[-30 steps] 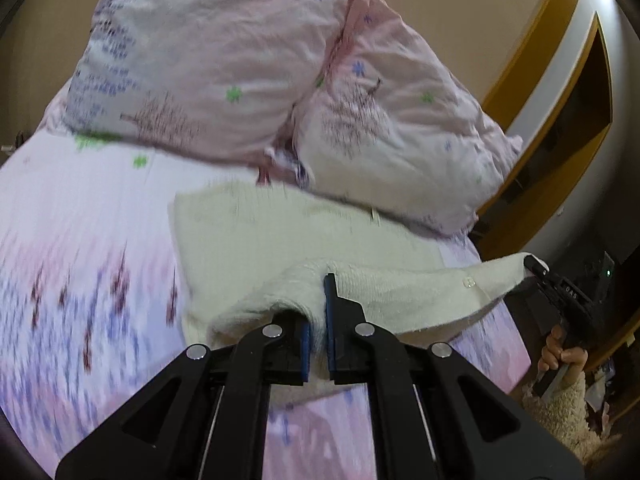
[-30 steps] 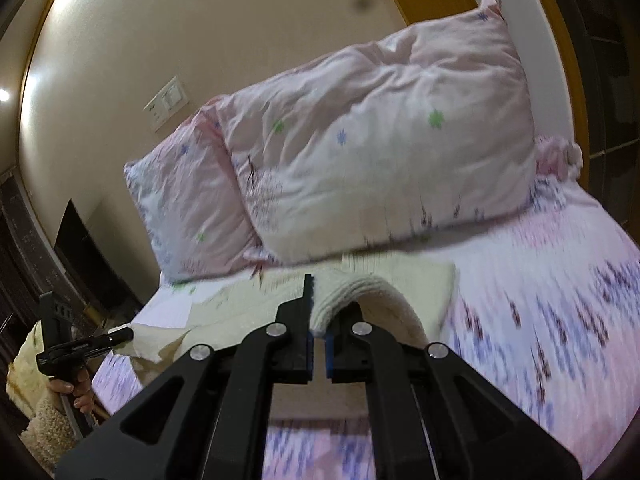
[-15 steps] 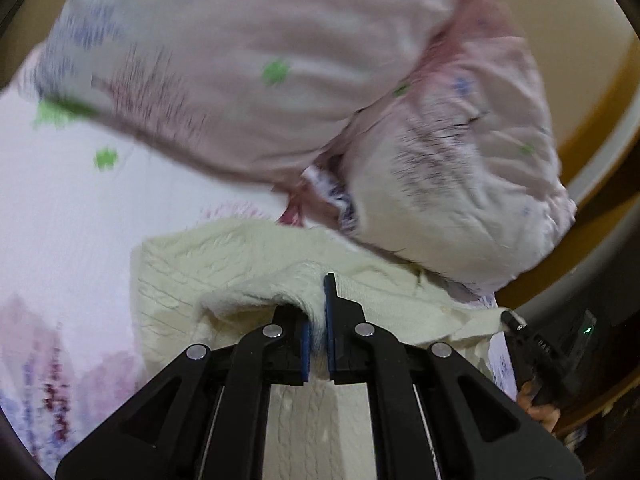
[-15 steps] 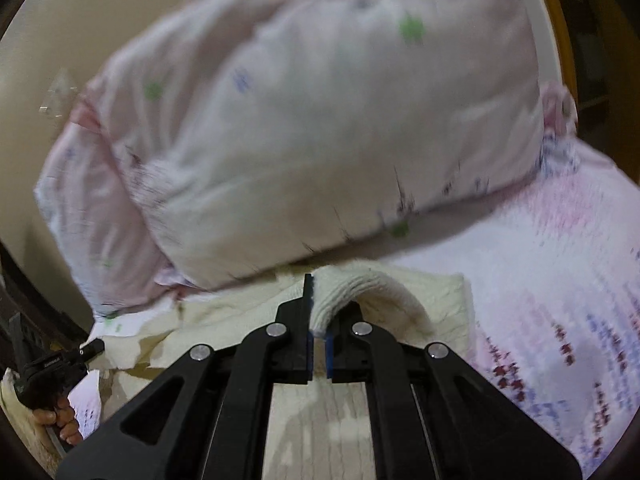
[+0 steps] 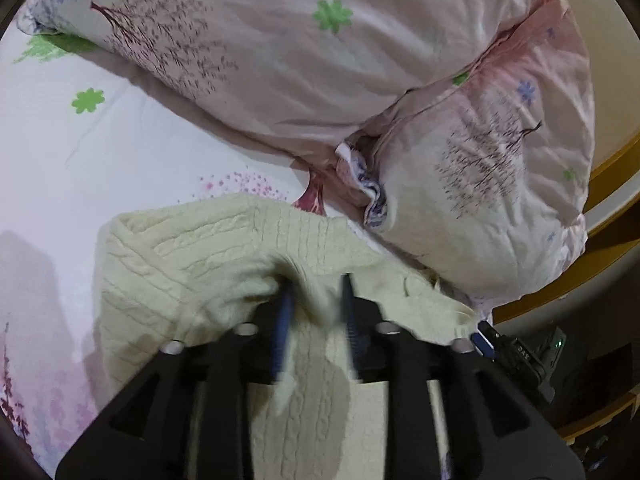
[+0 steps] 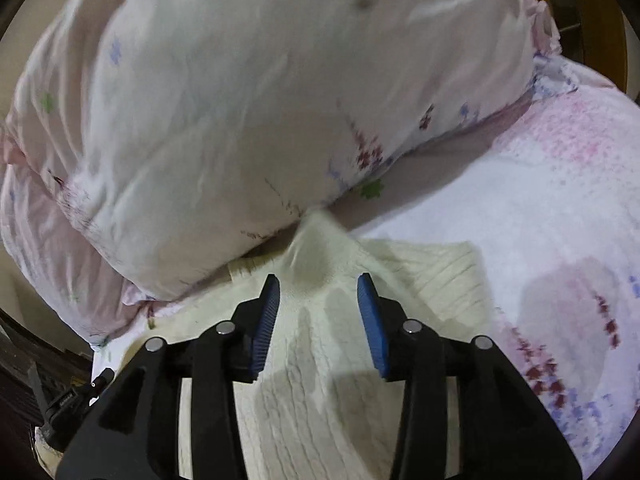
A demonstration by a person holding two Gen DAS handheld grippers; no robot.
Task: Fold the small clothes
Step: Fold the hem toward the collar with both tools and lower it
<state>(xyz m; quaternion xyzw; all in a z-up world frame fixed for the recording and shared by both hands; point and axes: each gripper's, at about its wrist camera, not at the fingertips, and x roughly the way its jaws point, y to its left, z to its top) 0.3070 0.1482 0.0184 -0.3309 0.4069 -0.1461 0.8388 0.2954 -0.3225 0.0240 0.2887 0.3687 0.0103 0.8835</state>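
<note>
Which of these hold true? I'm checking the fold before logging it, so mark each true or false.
1. The cream sweater lies on the bed sheet. True.
2. The right gripper clamps a fold. False: its jaws are opening, pads clear of the knit.
3. Two pillows sit beyond the sweater. True.
4. The sweater is dark blue. False: it is cream.
5. The left gripper is opening. True.

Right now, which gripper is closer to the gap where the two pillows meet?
Left. The left gripper sits over the cream sweater just below the pillow gap; the right gripper faces one pillow farther along, jaws opening.
</note>
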